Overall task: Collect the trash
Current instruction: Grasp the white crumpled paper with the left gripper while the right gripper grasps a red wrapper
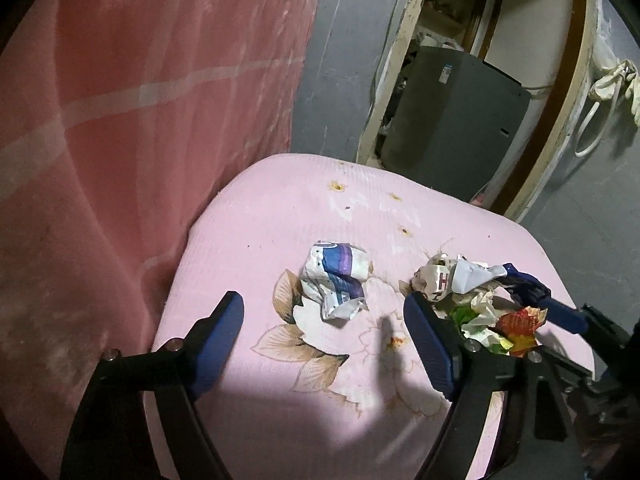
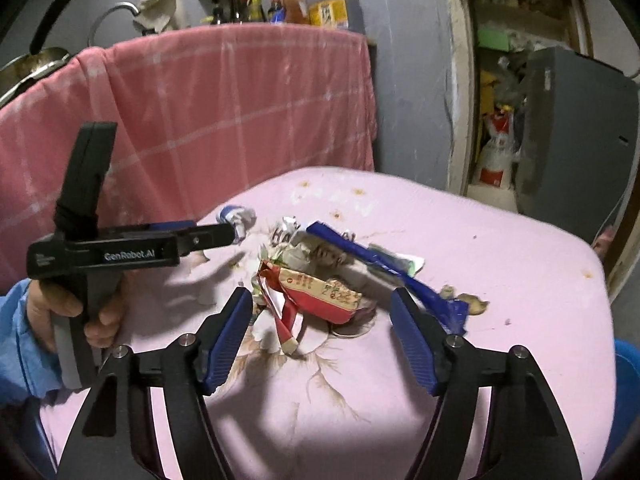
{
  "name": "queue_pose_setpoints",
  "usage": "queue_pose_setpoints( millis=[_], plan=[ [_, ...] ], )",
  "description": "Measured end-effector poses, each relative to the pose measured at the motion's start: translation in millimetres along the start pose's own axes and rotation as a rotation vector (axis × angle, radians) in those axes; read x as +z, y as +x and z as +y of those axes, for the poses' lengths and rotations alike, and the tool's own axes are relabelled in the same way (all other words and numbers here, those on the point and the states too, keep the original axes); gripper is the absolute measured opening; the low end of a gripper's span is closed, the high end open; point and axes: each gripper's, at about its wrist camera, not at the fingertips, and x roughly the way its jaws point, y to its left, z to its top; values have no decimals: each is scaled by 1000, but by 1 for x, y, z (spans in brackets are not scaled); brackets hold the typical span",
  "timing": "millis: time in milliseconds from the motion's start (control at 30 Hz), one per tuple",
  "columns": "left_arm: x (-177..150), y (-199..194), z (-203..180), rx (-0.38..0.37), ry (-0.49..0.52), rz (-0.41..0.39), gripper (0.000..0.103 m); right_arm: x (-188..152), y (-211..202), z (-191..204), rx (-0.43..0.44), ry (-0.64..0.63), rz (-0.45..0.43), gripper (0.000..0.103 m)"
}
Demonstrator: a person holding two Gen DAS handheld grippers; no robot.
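Red wrapper [image 2: 320,294] lying dead centre between right gripper [image 2: 322,312] fingers, spread wide; left gripper [image 1: 324,318] fingers also released, facing blue-white wrapper [image 1: 336,280].

Seat cover [image 1: 256,240]: pink cloth, fine-ribbed, matt, floral print, spotted with stains. Trash: crumpled white-and-blue wrapper [image 1: 338,280] of creased paper or film; red packet [image 2: 320,294] and blue wrapper [image 2: 360,254], glossy and wrinkled. Left gripper [image 1: 324,344] and right gripper [image 2: 322,340]: matt black plastic with ridged blue pads and small metal pins; pink checked cloth [image 2: 224,120], soft, faded.
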Motion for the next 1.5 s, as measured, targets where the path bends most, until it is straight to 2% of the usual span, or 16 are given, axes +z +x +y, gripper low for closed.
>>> queue_pose_setpoints(
  millis=[67,167,233,367,433,567,633,1000,1067,1233,1500],
  plan=[
    [2,1,0,-3,0,2,77,1,4,1,1,4,11,65],
    [4,2,1,-5,-1,8,76,2,11,-4,9,18,34,51],
    [6,5,1,-9,-3,17,68,2,11,-6,11,30,35,48],
    [9,7,-2,-17,0,25,67,1,7,-13,16,64,21,44],
    [9,8,-3,-22,6,25,56,0,5,-17,14,84,12,44],
    [10,13,-5,-25,18,45,43,0,3,-21,9,114,-4,42],
    [10,12,-6,-25,24,46,31,0,2,-21,5,118,-11,40],
    [3,-3,-14,-54,43,-3,28,-2,-8,-19,-4,111,-58,36],
    [0,-9,-17,-64,38,-22,28,-2,-12,-20,-4,114,-76,28],
    [-5,-23,-24,-77,41,-56,28,-3,-17,-22,1,130,-95,24],
    [-5,-45,-50,-97,75,-134,28,-6,-38,-21,-4,130,-181,24]
  ],
)
